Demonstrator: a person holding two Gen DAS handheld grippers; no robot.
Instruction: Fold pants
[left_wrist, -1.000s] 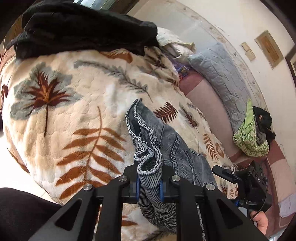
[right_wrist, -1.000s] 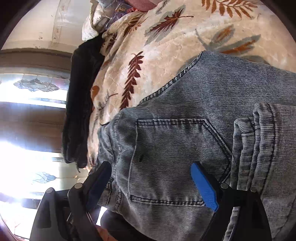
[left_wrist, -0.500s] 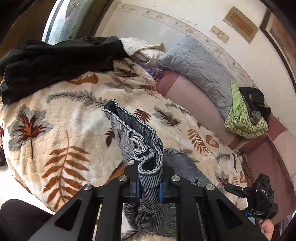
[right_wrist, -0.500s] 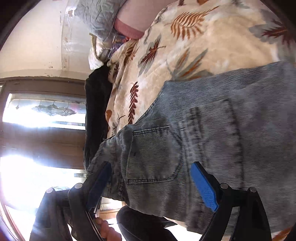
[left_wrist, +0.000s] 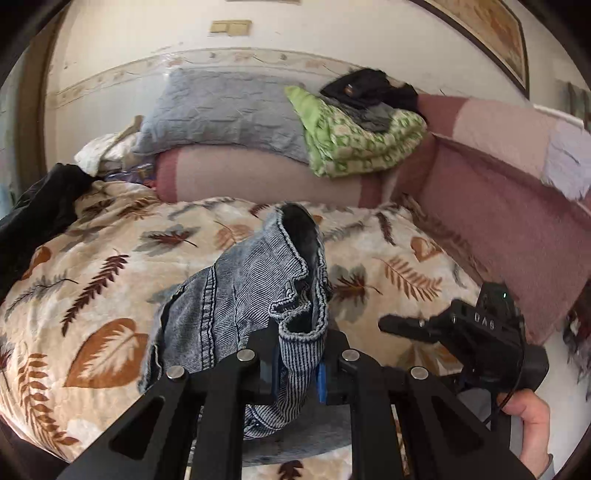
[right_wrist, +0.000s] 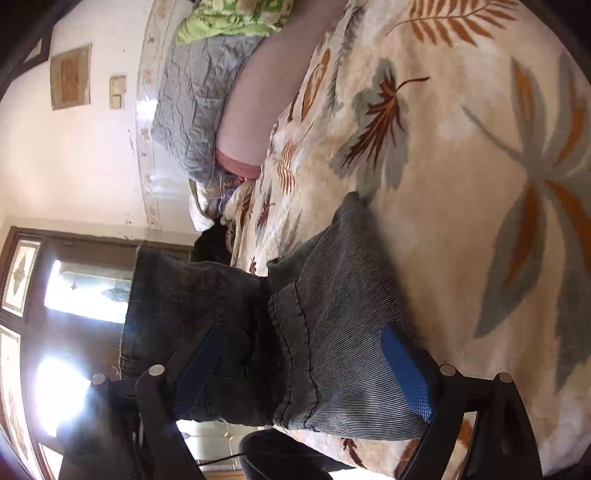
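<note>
Jeans (left_wrist: 236, 302) bunched over leaf-print blanket (left_wrist: 88, 273) on bed; left gripper (left_wrist: 298, 365) jaws clamped on hem, raised. Right gripper (right_wrist: 303, 373) jaws wide apart, denim draped between, rolled sideways.

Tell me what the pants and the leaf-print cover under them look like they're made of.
Pants: grey-blue washed denim, matte; fine ribbed weave, heavy contrast seam stitching and a frayed-looking hem clamped in the left gripper. Likely cotton, though fibre content can't be confirmed.
Leaf-print cover: looks like plush fleece or a quilted blanket; soft fuzzy nap, puffy dimpled surface, slight sheen.
</note>
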